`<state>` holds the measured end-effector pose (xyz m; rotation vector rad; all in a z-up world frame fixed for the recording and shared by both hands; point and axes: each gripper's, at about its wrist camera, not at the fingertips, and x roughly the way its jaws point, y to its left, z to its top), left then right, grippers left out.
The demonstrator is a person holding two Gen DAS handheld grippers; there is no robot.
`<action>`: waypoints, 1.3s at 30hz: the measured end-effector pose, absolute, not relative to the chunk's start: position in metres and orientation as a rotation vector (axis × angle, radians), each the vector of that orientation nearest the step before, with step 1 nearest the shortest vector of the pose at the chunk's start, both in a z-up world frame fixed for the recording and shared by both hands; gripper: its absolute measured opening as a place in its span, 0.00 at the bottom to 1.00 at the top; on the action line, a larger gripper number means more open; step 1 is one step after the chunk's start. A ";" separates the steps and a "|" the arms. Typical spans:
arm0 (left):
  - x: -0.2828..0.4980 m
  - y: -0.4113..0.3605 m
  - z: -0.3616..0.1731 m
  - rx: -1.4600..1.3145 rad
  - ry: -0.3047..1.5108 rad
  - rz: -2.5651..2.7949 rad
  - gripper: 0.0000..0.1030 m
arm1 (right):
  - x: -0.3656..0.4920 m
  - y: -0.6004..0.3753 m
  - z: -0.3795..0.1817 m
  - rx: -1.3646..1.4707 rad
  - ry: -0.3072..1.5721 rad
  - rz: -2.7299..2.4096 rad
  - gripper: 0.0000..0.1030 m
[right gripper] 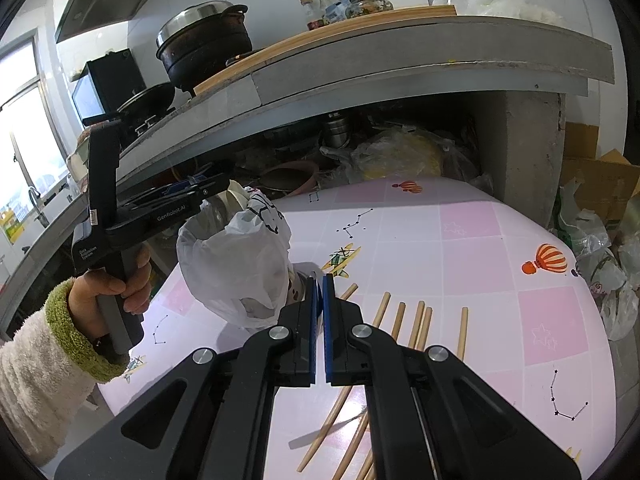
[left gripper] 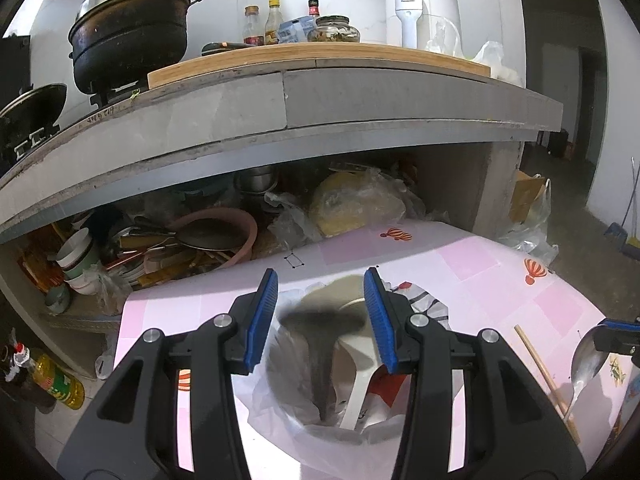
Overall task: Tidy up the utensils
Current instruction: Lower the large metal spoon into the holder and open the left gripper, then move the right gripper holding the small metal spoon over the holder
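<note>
A container lined with a white plastic bag (left gripper: 320, 392) (right gripper: 236, 264) stands on the pink table. Inside it lie a dark ladle (left gripper: 320, 332) and a white spoon (left gripper: 356, 392). My left gripper (left gripper: 322, 316) is open and hovers above the container's mouth. My right gripper (right gripper: 320, 292) is shut on a metal spoon (left gripper: 584, 360), which hangs bowl up at the right edge of the left wrist view. Several wooden chopsticks (right gripper: 420, 320) lie on the table under the right gripper; one also shows in the left wrist view (left gripper: 540, 368).
A grey stone counter (left gripper: 280, 120) overhangs the table's far side, with a black pot (left gripper: 128, 36) and bottles on top. Under it a cluttered shelf holds bowls (left gripper: 76, 256), a pink basin (left gripper: 224, 236) and plastic bags. Oil bottles (left gripper: 52, 380) stand on the floor at left.
</note>
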<state>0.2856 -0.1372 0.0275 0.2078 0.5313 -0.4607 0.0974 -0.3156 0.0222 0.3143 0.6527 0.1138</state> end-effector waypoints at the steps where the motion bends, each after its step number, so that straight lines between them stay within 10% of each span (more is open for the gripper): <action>1: 0.285 -0.138 0.027 0.217 0.529 -0.457 0.42 | 0.097 -0.316 0.023 0.316 0.652 0.114 0.03; 20: 0.267 -0.107 0.054 0.119 0.517 -0.454 0.61 | 0.091 -0.315 0.048 0.281 0.602 0.108 0.03; 39: 0.183 -0.011 0.045 -0.011 0.539 -0.362 0.77 | 0.137 -0.282 0.188 0.130 0.386 0.181 0.03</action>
